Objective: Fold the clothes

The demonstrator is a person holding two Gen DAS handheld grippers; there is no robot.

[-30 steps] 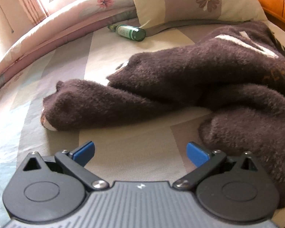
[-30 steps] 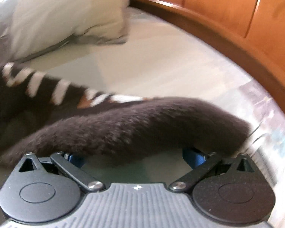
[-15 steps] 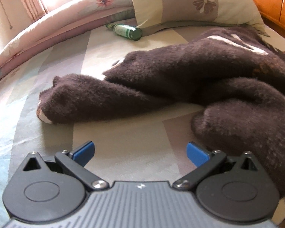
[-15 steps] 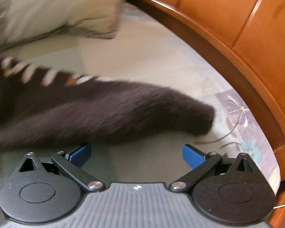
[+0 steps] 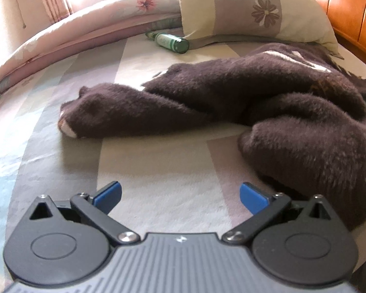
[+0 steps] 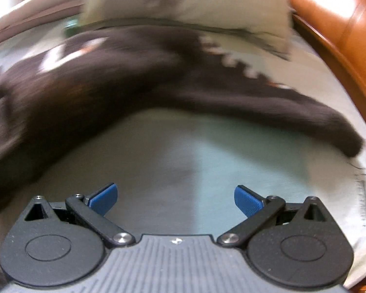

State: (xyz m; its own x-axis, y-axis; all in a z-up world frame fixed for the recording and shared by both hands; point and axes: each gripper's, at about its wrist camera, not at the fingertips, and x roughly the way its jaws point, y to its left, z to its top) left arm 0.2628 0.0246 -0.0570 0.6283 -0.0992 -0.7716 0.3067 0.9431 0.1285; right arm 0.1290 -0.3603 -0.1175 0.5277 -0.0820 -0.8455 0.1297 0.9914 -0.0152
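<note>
A bed fills both views, its patchwork sheet of pale lilac, cream and mint panels (image 5: 158, 171) running up to a glossy orange-brown wooden headboard (image 6: 349, 39) on the right. At the head of the bed lie a cream and lilac pillow with a brown flower print (image 5: 251, 9) and a rolled pink floral quilt (image 5: 85, 24), with a dark green glass bottle (image 5: 170, 40) lying on its side between them

The task's garment, a fuzzy dark brown sweater with white zigzag trim (image 5: 268, 92), sprawls across the middle of the sheet in a crumpled heap. One sleeve (image 5: 109, 112) stretches out to the left, its pale cuff lining showing at the end; a thick bunched part lies just beside the right finger of the left gripper (image 5: 180, 196). In the right wrist view, which is motion-blurred, another sleeve (image 6: 305, 122) trails toward the headboard side

The left gripper hangs over bare sheet, its blue-padded fingers spread wide and holding nothing. The right gripper (image 6: 175, 196) is likewise spread and empty, above the mint panel, near the sweater but not touching it

As for progress, no fold appears made: the body is twisted, not flat, and the sleeves lie splayed. By the look of it, the spreading, the sleeve folds and the final doubling all remain to be done
</note>
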